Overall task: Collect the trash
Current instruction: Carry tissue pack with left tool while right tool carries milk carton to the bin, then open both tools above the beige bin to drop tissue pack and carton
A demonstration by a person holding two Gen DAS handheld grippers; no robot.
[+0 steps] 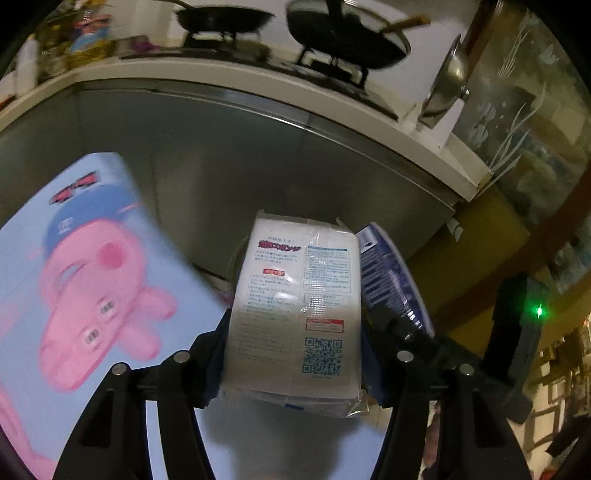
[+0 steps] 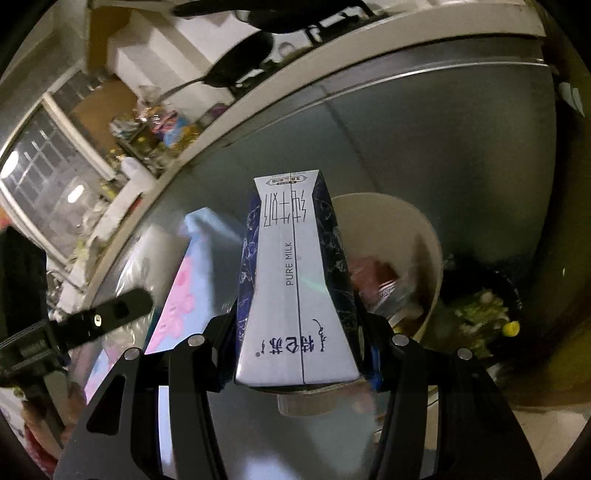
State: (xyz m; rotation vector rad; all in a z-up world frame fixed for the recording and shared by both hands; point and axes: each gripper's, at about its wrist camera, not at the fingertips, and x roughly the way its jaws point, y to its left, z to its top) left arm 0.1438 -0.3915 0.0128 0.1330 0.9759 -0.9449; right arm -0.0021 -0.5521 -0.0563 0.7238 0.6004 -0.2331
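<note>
My left gripper (image 1: 295, 332) is shut on a white sponge pack (image 1: 295, 295) in clear wrap, printed with text and a QR code. My right gripper (image 2: 297, 332) is shut on a blue and white milk carton (image 2: 295, 288) marked PURE MILK, cap end toward the camera. In the left wrist view that milk carton (image 1: 391, 280) shows just right of the sponge pack. Beyond the carton stands a beige bin (image 2: 428, 236) with wrappers inside. To its right a dark bin (image 2: 480, 314) holds food scraps.
A light blue box with a pink cartoon pig (image 1: 85, 280) leans at the left, also seen as the blue box (image 2: 192, 288). Steel cabinet fronts (image 1: 221, 155) run under a white counter (image 1: 406, 129) with woks (image 1: 347, 33) on a stove. The left gripper's body (image 2: 110, 314) shows at the left.
</note>
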